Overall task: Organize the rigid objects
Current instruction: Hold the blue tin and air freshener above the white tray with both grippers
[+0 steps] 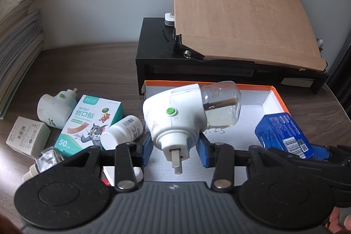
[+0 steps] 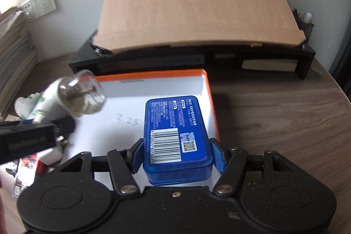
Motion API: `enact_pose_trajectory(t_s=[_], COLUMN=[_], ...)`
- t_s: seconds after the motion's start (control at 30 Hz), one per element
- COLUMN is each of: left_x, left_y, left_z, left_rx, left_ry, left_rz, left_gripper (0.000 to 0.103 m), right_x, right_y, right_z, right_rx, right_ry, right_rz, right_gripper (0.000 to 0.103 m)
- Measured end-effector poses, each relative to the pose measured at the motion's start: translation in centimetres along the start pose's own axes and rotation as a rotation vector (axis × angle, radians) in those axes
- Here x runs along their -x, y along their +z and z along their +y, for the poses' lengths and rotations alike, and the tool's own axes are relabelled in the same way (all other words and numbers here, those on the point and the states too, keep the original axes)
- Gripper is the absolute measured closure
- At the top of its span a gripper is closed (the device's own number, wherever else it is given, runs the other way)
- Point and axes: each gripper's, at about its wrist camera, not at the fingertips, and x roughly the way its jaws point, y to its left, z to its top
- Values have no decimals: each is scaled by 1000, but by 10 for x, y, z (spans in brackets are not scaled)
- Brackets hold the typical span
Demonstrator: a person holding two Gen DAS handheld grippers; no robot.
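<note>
While over orange tray point(image 2: 206, 80), blue tin point(image 2: 175, 133) clamped between right hand-held gripper point(image 2: 177, 155) fingers.

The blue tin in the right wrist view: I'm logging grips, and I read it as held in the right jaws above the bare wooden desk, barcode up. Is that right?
Not quite. The right wrist view shows the blue tin held in the right gripper jaws, barcode up, but above the white floor of the orange-rimmed box lid, not above the bare wooden desk.

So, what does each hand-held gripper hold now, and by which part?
Left hand-held gripper clamps the white plug-in vaporizer at its plug base. Right hand-held gripper grips the blue box by its long sides.
</note>
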Motion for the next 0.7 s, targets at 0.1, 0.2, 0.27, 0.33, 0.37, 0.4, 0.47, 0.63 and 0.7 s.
enact_pose_trajectory(t_s=[0.1, 0.2, 0.27, 0.33, 0.37, 0.4, 0.47, 0.63, 0.7], left_x=[-2, -5, -7, -10, -11, -12, -14, -19, -21], left_y=[0, 0, 2, 3, 4, 5, 7, 15, 17], left_z=[-1, -3, -6, -10, -13, -14, -17, -23, -26], left_rx=[0, -3, -4, -12, -19, -21, -25, -40, -46], left_ry=[-1, -5, -11, -17, -18, -21, -22, -26, -26], left_rz=[4, 9, 14, 15, 14, 14, 14, 16, 16], left_gripper=[60, 60, 60, 60, 60, 60, 60, 60, 60], right_x=[-5, -6, -4, -1, 0, 0, 1, -2, -4], right_y=[0, 5, 9, 13, 16, 18, 23, 33, 36], right_z=[-7, -18, -17, -13, -11, -10, -10, -11, -11], right_rx=[0, -33, -14, 14, 23, 30, 29, 27, 28], right_ry=[-57, -38, -31, -21, -21, -18, -15, -19, -19], right_rz=[1, 9, -9, -23, -31, -37, -42, -39, -36], right_gripper=[29, 29, 29, 29, 29, 29, 29, 29, 29])
